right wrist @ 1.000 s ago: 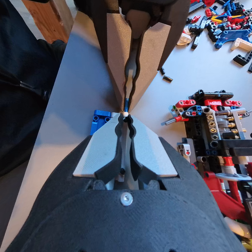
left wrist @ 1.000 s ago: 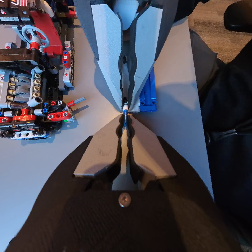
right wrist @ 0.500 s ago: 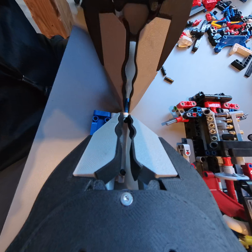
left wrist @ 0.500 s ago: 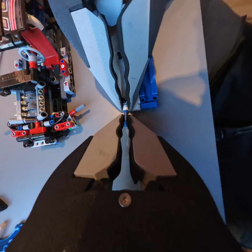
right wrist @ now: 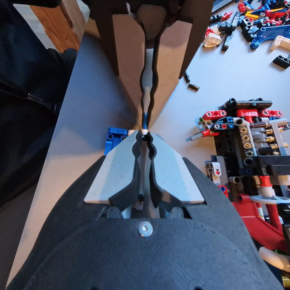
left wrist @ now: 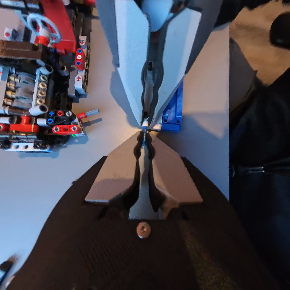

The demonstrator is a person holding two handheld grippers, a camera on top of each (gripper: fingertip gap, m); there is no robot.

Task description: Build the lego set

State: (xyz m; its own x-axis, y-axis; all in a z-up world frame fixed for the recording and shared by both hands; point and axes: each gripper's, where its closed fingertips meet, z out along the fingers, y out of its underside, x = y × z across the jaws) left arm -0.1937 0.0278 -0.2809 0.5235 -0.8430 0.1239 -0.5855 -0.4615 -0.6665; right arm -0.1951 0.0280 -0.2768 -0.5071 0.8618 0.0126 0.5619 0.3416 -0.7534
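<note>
The two grippers meet tip to tip over the white table point(left wrist: 39, 180). The left gripper point(left wrist: 144, 138) has its fingers pinched narrow on a thin blue pin point(left wrist: 144, 135), which pokes out past its tips. Straight ahead, the right gripper point(right wrist: 144, 136) is closed just as tightly on a small white piece point(right wrist: 144, 131) with a black part point(right wrist: 144, 137) just behind it between the pads. The blue pin's end touches the white piece; whether it is seated inside I cannot tell.

Just beside the right gripper's tips, on the side toward the table's edge, a blue block point(right wrist: 115, 137) lies flat, partly under one finger point(right wrist: 119, 164). On the other side of both pairs of fingers, well apart from the tips, stands the half-built lego model point(left wrist: 36, 87): black frame, red beams, a pale grey steering wheel point(left wrist: 43, 29) and a grey axle with a red bush point(left wrist: 87, 114) sticking out toward the fingers. Beyond the left gripper in the right wrist view, a heap of loose pieces point(right wrist: 254, 23) lies scattered, with two small black pins point(right wrist: 190, 82) nearer.

No writing or brand is legible; a few pale grey parts carry only a small red cross mark point(right wrist: 217, 172).
</note>
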